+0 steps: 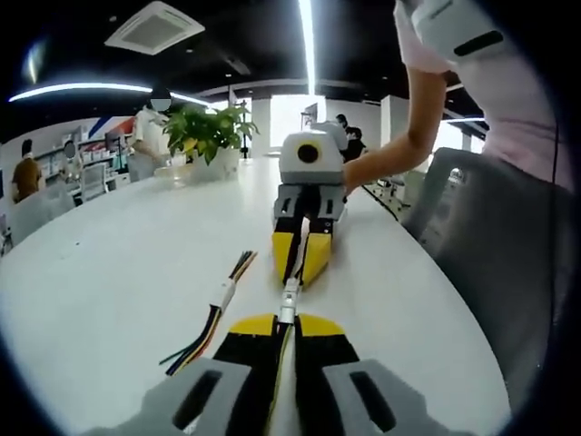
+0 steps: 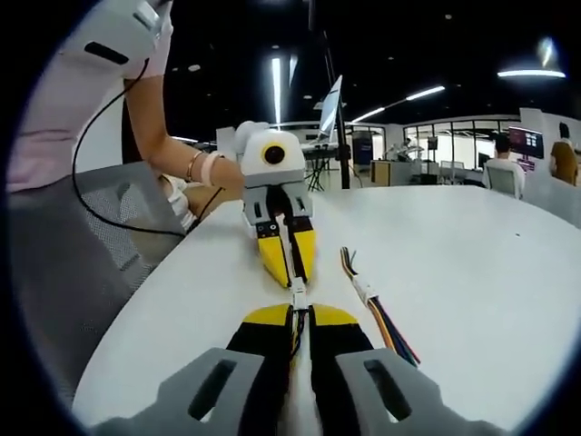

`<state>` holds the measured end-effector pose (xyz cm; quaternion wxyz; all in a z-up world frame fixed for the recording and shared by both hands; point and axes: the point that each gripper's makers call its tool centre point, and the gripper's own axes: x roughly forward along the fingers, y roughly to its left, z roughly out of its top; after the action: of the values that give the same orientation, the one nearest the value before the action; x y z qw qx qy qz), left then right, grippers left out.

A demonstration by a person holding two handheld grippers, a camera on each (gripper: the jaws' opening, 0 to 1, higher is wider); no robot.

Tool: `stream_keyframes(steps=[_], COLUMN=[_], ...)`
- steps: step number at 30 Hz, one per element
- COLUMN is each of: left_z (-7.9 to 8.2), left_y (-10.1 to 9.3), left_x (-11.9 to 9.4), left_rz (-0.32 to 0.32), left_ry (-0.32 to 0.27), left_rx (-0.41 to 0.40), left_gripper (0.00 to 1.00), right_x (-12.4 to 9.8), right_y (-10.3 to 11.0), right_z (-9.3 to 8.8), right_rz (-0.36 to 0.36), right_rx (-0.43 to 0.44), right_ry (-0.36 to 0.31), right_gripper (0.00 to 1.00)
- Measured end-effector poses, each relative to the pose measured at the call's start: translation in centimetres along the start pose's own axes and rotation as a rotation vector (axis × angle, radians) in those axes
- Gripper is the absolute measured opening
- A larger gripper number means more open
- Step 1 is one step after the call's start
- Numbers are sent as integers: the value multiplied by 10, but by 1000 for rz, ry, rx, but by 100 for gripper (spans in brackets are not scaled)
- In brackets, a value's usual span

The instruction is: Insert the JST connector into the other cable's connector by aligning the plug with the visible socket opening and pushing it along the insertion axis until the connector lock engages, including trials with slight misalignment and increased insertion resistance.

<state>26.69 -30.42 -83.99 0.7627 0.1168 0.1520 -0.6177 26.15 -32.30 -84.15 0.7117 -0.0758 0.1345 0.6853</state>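
the left gripper (image 1: pixel 287 320) and right gripper (image 2: pixel 300 313) face tip to tip above the white table (image 1: pixel 118 272), each with jaws closed on its own cable end, the jst connector (image 1: pixel 289 300) bridging the small gap between them. a slight tilt off axis could jam the plug or bend pins, and hard pushing might slip the cable through the pads. a spare wire bundle (image 1: pixel 213 318) lies just beside; the table edge (image 2: pixel 163 300) and a chair (image 2: pixel 64 254) sit near, with open room elsewhere
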Motion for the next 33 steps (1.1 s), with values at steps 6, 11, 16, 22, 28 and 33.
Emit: stream_keyframes(steps=[6,11,16,22,28,33], left_z=[2,4,5,9,11,13], left_y=[0,-2,-2,-4,-4,-5], left_x=[0,0,-1,0,1,1], left_rz=[-5,-12,-16,-33,-31,-37], left_ry=[-9,-14,-27,-61,-79,-94], left_rx=[-7,-5,-14,-41,-71,-105], left_gripper=[0,0,0,0,0,0], right_x=[-1,0,0,-2,-5,-5], right_y=[-1,1,1,2,0,1], right_z=[-1,-3,-1,0,3,2], right_rz=[0,7,13,30,28,39], right_rx=[4,4,1,20,40,84], right_ry=[4,11,-1,-24,-46,-72], right_gripper=[4,4,4,4,4,4])
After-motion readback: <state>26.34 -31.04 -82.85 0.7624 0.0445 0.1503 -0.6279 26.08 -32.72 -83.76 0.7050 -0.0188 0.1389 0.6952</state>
